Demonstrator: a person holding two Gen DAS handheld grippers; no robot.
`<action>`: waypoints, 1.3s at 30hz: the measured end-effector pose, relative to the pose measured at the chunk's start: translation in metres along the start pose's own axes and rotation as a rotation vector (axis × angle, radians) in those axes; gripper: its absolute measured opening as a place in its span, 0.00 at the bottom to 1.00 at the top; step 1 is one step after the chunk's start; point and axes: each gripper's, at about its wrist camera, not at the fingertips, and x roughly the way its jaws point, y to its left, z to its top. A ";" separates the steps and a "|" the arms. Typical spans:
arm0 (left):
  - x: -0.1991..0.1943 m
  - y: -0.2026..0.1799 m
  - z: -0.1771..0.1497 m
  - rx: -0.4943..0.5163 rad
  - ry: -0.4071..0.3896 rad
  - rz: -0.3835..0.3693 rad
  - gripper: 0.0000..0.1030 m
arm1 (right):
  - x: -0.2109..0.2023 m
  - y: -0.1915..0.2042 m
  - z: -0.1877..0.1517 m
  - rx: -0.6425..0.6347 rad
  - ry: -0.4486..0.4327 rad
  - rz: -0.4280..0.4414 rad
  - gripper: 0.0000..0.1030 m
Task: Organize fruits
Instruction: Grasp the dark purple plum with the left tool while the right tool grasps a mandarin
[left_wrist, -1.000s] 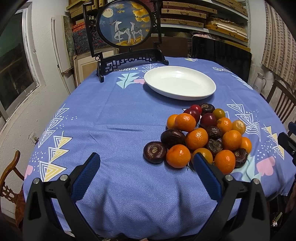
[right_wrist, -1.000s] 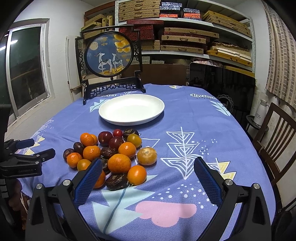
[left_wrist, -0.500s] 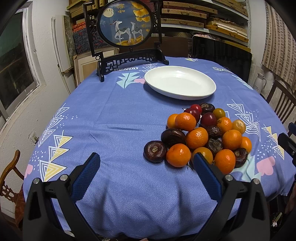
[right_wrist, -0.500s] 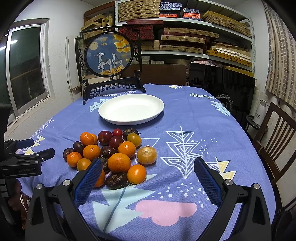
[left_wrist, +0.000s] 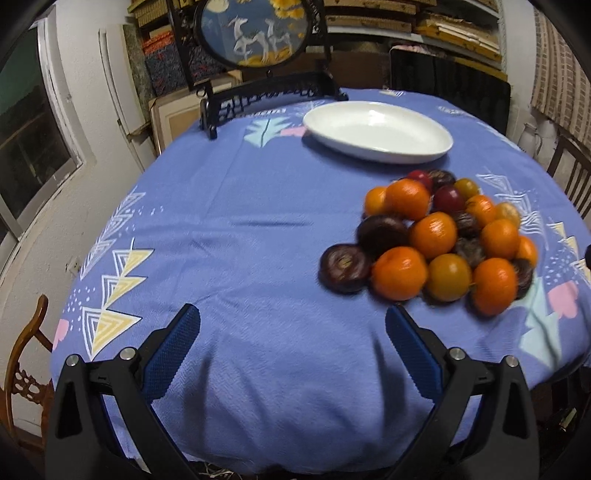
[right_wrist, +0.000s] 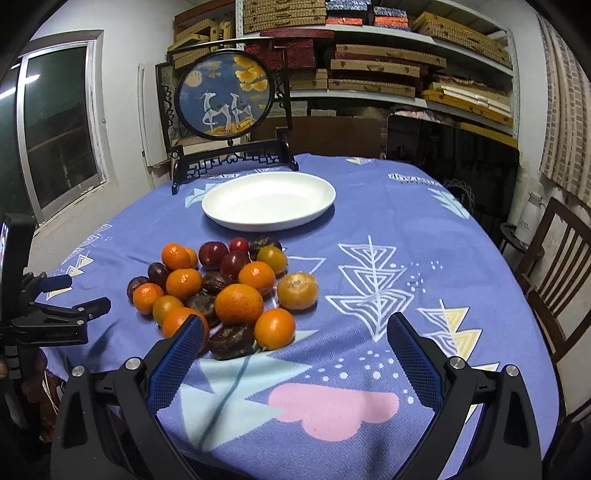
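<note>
A pile of fruit (left_wrist: 439, 236) lies on the blue tablecloth: several orange mandarins, dark brown-purple fruits and red plums. It also shows in the right wrist view (right_wrist: 221, 288). An empty white plate (left_wrist: 376, 131) stands beyond the pile, also in the right wrist view (right_wrist: 267, 201). My left gripper (left_wrist: 291, 332) is open and empty, near the front edge, left of the pile. My right gripper (right_wrist: 295, 339) is open and empty, just in front and right of the pile. The left gripper's body (right_wrist: 55, 317) shows at the left edge of the right wrist view.
A round painted screen on a black stand (right_wrist: 225, 99) stands at the table's back edge. Shelves of boxes (right_wrist: 388, 66) fill the back wall. A wooden chair (right_wrist: 554, 273) stands to the right, another (left_wrist: 26, 350) to the left. A window (right_wrist: 55, 122) is on the left wall.
The left gripper has moved forward and tilted down, so the fruit and plate look closer and slightly blurred. The right gripper has hardly moved. Both stay open.
</note>
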 end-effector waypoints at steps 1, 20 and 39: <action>0.003 0.000 -0.001 0.002 -0.001 0.003 0.96 | 0.002 -0.001 0.000 0.005 0.005 0.005 0.96; 0.057 -0.021 0.017 0.167 -0.022 -0.156 0.65 | 0.018 -0.001 -0.001 0.001 0.037 0.014 0.96; 0.017 -0.005 0.001 0.101 -0.111 -0.269 0.39 | 0.053 -0.006 -0.007 -0.043 0.088 0.096 0.72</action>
